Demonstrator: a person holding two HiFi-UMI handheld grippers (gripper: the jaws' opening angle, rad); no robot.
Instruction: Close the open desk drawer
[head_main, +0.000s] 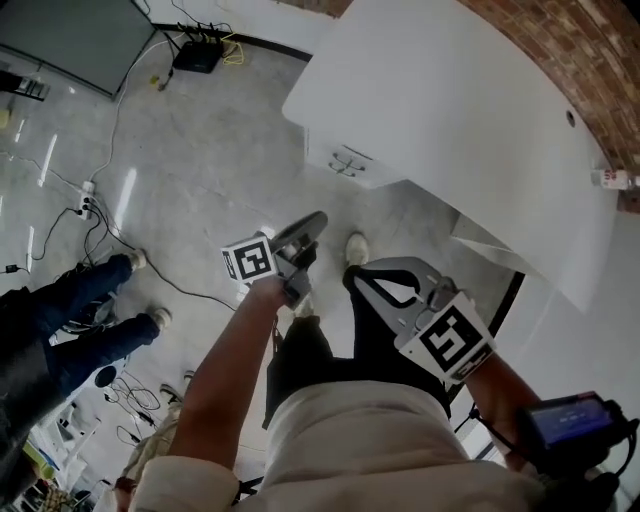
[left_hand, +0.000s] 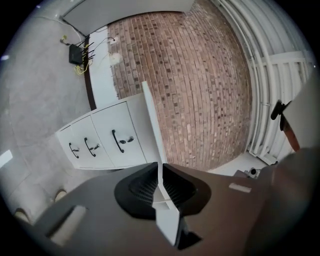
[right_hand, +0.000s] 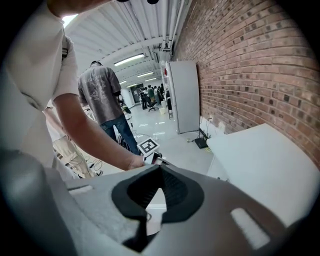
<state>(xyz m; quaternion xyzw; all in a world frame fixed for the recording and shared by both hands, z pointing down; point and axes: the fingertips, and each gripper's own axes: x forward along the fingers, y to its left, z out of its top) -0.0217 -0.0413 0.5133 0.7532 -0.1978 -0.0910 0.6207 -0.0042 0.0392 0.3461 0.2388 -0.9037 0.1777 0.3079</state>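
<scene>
The white desk (head_main: 470, 110) stands against the brick wall, with its drawer unit (head_main: 345, 160) below the near end. In the left gripper view the drawer unit (left_hand: 105, 135) shows three fronts with dark handles, and the fronts look level with one another. My left gripper (head_main: 312, 224) hangs over the floor short of the unit, jaws shut on nothing (left_hand: 160, 167). My right gripper (head_main: 352, 277) is beside it, nearer my body, also shut and empty (right_hand: 160, 167). Neither gripper touches the desk (right_hand: 270, 160).
A person in jeans (head_main: 80, 300) stands at the left, near floor cables and a power strip (head_main: 85, 205). A black router (head_main: 197, 55) lies by the far wall. A small white bottle (head_main: 612, 180) stands on the desk. Another person (right_hand: 102, 95) stands behind me.
</scene>
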